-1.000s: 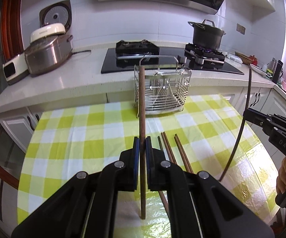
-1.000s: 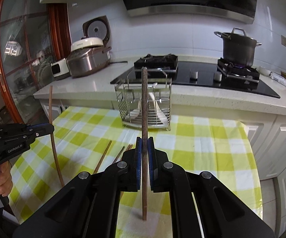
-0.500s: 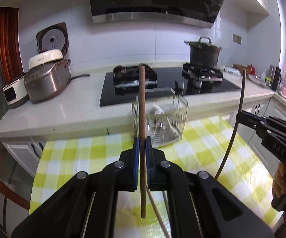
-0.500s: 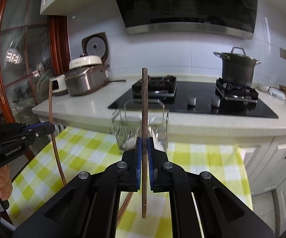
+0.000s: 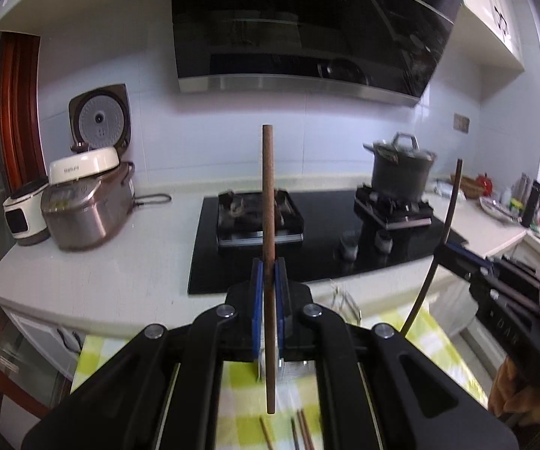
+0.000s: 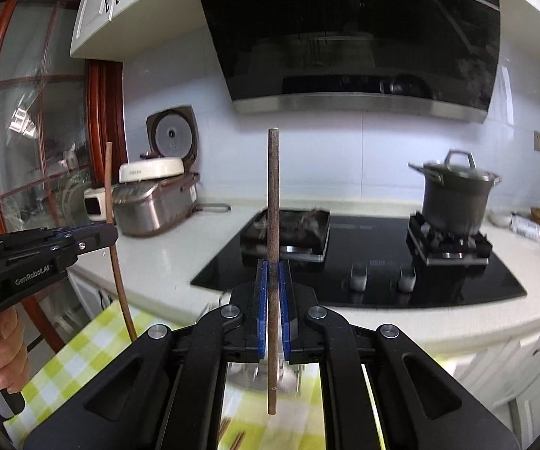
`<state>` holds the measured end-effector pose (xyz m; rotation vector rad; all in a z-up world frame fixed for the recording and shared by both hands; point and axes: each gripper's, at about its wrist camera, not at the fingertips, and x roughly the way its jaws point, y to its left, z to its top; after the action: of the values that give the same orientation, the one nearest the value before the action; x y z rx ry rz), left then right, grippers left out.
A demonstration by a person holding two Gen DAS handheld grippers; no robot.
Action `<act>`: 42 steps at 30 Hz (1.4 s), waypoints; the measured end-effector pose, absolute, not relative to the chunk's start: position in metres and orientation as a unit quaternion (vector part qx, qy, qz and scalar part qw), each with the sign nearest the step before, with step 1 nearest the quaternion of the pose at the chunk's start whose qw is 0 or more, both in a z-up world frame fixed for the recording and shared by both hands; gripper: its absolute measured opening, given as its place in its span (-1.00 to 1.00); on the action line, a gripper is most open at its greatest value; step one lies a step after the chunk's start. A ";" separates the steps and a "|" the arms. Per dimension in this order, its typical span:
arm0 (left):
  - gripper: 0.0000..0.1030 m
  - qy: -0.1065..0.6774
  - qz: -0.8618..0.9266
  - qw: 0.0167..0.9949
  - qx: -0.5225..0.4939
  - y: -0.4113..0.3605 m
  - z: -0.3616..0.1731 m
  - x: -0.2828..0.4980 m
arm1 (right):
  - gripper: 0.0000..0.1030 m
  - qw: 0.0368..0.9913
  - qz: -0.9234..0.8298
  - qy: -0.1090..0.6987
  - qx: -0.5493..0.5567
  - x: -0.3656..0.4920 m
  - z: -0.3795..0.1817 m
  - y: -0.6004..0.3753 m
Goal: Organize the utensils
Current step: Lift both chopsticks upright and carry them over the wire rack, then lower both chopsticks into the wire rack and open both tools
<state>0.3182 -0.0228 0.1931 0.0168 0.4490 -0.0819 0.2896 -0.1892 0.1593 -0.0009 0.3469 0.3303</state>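
Both grippers are loaded. Left gripper (image 5: 268,296): blue pads pinched tight on a brown chopstick (image 5: 268,202), which stands upright at frame centre, top end against the wall tiles, bottom end hanging free over the checked tablecloth (image 5: 240,386). Right gripper (image 6: 273,300): same picture, pads clamped on a second chopstick (image 6: 273,206), also vertical and centred.

Cross-check: in the left view the other gripper sits at right edge with its stick bowed by the fisheye; in the right view the left one sits at far left, a hand (image 6: 5,348) on its handle.

The wire rack (image 5: 343,302) is mostly hidden behind the fingers, with only a bit of rim showing at lower centre. Spare chopsticks (image 5: 300,431) lie on the cloth at the bottom edge.

Judged step: carry both sticks over the rack and drop them in.

How to do it well:
- Keep the sticks vertical, no wrist roll, so the lower tips enter first.
- Get the rack opening back in view before descending; it can't be aimed at now.
- Keep the two sticks well apart so they don't clash.
- Lower until the tip is inside the wire wall, then release, one side at a time.
- Risk: a tip catching the rim and tipping the rack.
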 end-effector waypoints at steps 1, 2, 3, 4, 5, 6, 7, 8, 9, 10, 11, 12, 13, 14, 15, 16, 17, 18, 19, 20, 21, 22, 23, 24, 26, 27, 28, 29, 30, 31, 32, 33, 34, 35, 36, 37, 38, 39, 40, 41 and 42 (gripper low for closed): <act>-0.88 0.219 -0.040 0.975 0.006 -0.024 0.199 0.327 | -0.86 0.972 0.162 0.171 -0.001 0.296 0.162 -0.189; -0.88 0.218 -0.041 0.975 0.003 -0.025 0.203 0.334 | -0.86 0.972 0.162 0.170 0.000 0.303 0.165 -0.189; -0.88 0.215 -0.040 0.976 0.001 -0.025 0.207 0.341 | -0.86 0.973 0.161 0.167 0.001 0.311 0.167 -0.190; -0.88 0.212 -0.038 0.977 -0.001 -0.026 0.211 0.349 | -0.86 0.973 0.160 0.167 0.001 0.318 0.169 -0.190; -0.88 0.210 -0.037 0.977 -0.002 -0.026 0.213 0.356 | -0.86 0.973 0.159 0.166 0.004 0.327 0.171 -0.191; -0.88 0.208 -0.036 0.977 -0.003 -0.028 0.216 0.365 | -0.86 0.973 0.161 0.163 0.008 0.332 0.172 -0.191; -0.88 0.207 -0.035 0.978 -0.004 -0.027 0.217 0.371 | -0.86 0.973 0.164 0.160 0.011 0.338 0.173 -0.190; -0.88 0.205 -0.033 0.978 -0.007 -0.028 0.217 0.378 | -0.86 0.974 0.165 0.157 0.011 0.345 0.174 -0.188; -0.88 0.203 -0.032 0.979 -0.012 -0.028 0.215 0.385 | -0.86 0.974 0.164 0.155 0.011 0.350 0.173 -0.187; -0.88 0.202 -0.032 0.979 -0.018 -0.026 0.211 0.392 | -0.86 0.974 0.166 0.153 0.012 0.355 0.171 -0.186; -0.88 0.201 -0.032 0.979 -0.022 -0.026 0.207 0.397 | -0.86 0.974 0.171 0.151 0.014 0.360 0.168 -0.184; -0.88 0.199 -0.033 0.979 -0.025 -0.026 0.203 0.401 | -0.86 0.973 0.172 0.150 0.014 0.365 0.164 -0.182; -0.88 0.200 -0.033 0.979 -0.028 -0.025 0.196 0.407 | -0.86 0.973 0.172 0.151 0.013 0.371 0.161 -0.180; -0.88 0.201 -0.030 0.979 -0.030 -0.025 0.190 0.412 | -0.86 0.973 0.174 0.153 0.012 0.375 0.156 -0.179; -0.88 0.201 -0.028 0.979 -0.033 -0.024 0.183 0.416 | -0.86 0.971 0.178 0.156 0.012 0.382 0.150 -0.177; -0.88 0.202 -0.025 0.978 -0.037 -0.023 0.174 0.422 | -0.86 0.971 0.177 0.159 0.010 0.387 0.143 -0.176; -0.88 0.203 -0.024 0.978 -0.040 -0.020 0.168 0.425 | -0.86 0.971 0.175 0.160 0.008 0.391 0.137 -0.175; -0.88 0.205 -0.024 0.978 -0.042 -0.019 0.161 0.428 | -0.86 0.971 0.176 0.160 0.009 0.394 0.132 -0.176; -0.88 0.208 -0.020 0.977 -0.040 -0.019 0.152 0.434 | -0.86 0.971 0.178 0.160 0.013 0.397 0.127 -0.176; -0.88 0.210 -0.017 0.977 -0.037 -0.019 0.146 0.436 | -0.86 0.970 0.181 0.161 0.016 0.400 0.122 -0.177; -0.88 0.212 -0.015 0.976 -0.035 -0.019 0.139 0.440 | -0.86 0.970 0.183 0.161 0.019 0.404 0.116 -0.178; -0.88 0.217 -0.013 0.975 -0.036 -0.017 0.130 0.445 | -0.86 0.969 0.182 0.163 0.022 0.407 0.111 -0.179; -0.88 0.219 -0.012 0.975 -0.038 -0.015 0.125 0.448 | -0.86 0.969 0.184 0.165 0.026 0.411 0.105 -0.180; -0.88 0.220 -0.011 0.975 -0.040 -0.014 0.120 0.450 | -0.86 0.968 0.185 0.166 0.028 0.414 0.102 -0.181; -0.88 0.223 -0.011 0.974 -0.047 -0.010 0.109 0.456 | -0.86 0.968 0.186 0.167 0.031 0.417 0.094 -0.181; -0.88 0.224 -0.011 0.973 -0.049 -0.009 0.103 0.459 | -0.86 0.967 0.188 0.169 0.032 0.418 0.090 -0.181; -0.88 0.225 -0.012 0.973 -0.049 -0.009 0.099 0.459 | -0.86 0.966 0.190 0.170 0.032 0.418 0.086 -0.180; -0.88 0.226 -0.011 0.973 -0.046 -0.009 0.095 0.460 | -0.86 0.966 0.191 0.172 0.031 0.419 0.081 -0.178; -0.88 0.225 -0.008 0.973 -0.041 -0.010 0.088 0.461 | -0.86 0.965 0.190 0.176 0.029 0.419 0.075 -0.178; -0.88 0.226 -0.007 0.973 -0.038 -0.011 0.083 0.462 | -0.86 0.964 0.191 0.183 0.029 0.420 0.069 -0.177; -0.88 0.230 -0.007 0.972 -0.036 -0.011 0.078 0.463 | -0.86 0.963 0.192 0.188 0.031 0.422 0.065 -0.177; -0.88 0.235 -0.007 0.971 -0.035 -0.011 0.074 0.463 | -0.86 0.961 0.192 0.196 0.032 0.423 0.059 -0.177; -0.88 0.242 -0.008 0.970 -0.034 -0.011 0.068 0.465 | -0.85 0.960 0.193 0.203 0.032 0.424 0.055 -0.176; -0.88 0.248 -0.010 0.968 -0.035 -0.011 0.063 0.465 | -0.85 0.958 0.194 0.210 0.032 0.425 0.051 -0.176; -0.88 0.255 -0.011 0.966 -0.036 -0.009 0.058 0.465 | -0.85 0.956 0.195 0.215 0.033 0.425 0.048 -0.175; -0.87 0.258 -0.011 0.965 -0.037 -0.008 0.055 0.464 | -0.83 0.954 0.199 0.221 0.031 0.424 0.045 -0.174; -0.87 0.260 -0.010 0.965 -0.038 -0.007 0.052 0.463 | -0.83 0.954 0.199 0.225 0.028 0.423 0.044 -0.173; -0.87 0.262 -0.008 0.964 -0.038 -0.006 0.051 0.462 | -0.83 0.953 0.198 0.226 0.025 0.422 0.044 -0.172; -0.86 0.266 -0.008 0.963 -0.039 -0.004 0.049 0.460 | -0.83 0.953 0.199 0.226 0.024 0.421 0.045 -0.172; -0.83 0.267 -0.007 0.963 -0.041 -0.003 0.049 0.458 | -0.83 0.954 0.198 0.225 0.023 0.418 0.048 -0.172; -0.73 0.268 -0.006 0.963 -0.043 -0.001 0.050 0.456 | -0.80 0.954 0.197 0.225 0.023 0.416 0.049 -0.173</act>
<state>0.4558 -0.0015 0.0504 -0.0861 0.5418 -0.0121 0.4163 -0.1730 0.0490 0.0471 0.4575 0.4004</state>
